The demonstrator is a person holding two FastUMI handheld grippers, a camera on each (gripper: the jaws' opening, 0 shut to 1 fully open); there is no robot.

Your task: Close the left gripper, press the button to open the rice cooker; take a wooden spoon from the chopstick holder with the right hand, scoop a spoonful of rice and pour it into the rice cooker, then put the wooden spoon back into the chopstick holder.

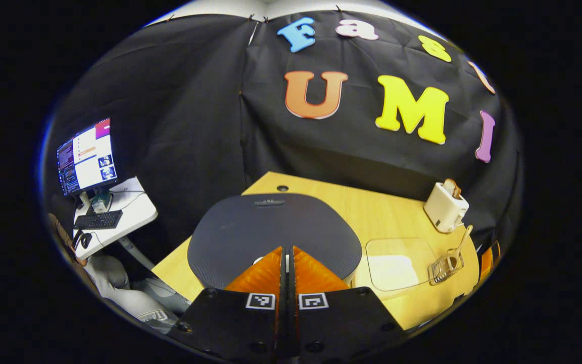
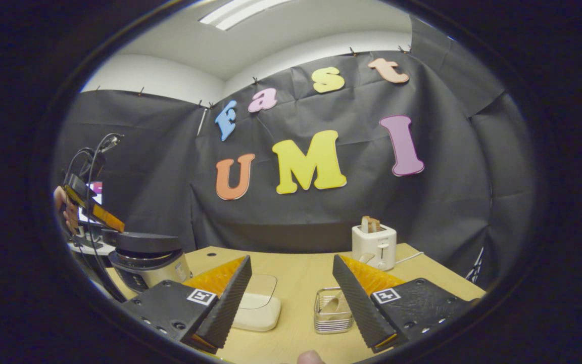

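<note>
In the left gripper view my left gripper [image 1: 287, 248] is shut, its tips just above the front of the rice cooker's [image 1: 271, 227] dark grey lid, which lies down. To the right lies a clear lidded box of white rice [image 1: 397, 263], then a wire chopstick holder [image 1: 445, 268] with a wooden spoon [image 1: 465, 237] standing in it. The right gripper view has my right gripper [image 2: 291, 260] open and holding nothing, above the rice box [image 2: 255, 303] and the chopstick holder [image 2: 331, 311] with the spoon [image 2: 332, 302]. The rice cooker [image 2: 147, 258] stands at the left, the left gripper [image 2: 94, 212] over it.
A white toaster [image 1: 445, 205] with a slice of bread stands at the back of the wooden table [image 1: 372, 212], behind the holder. Left of the table a side desk carries a monitor [image 1: 86, 156] and keyboard. Black cloth walls close the back.
</note>
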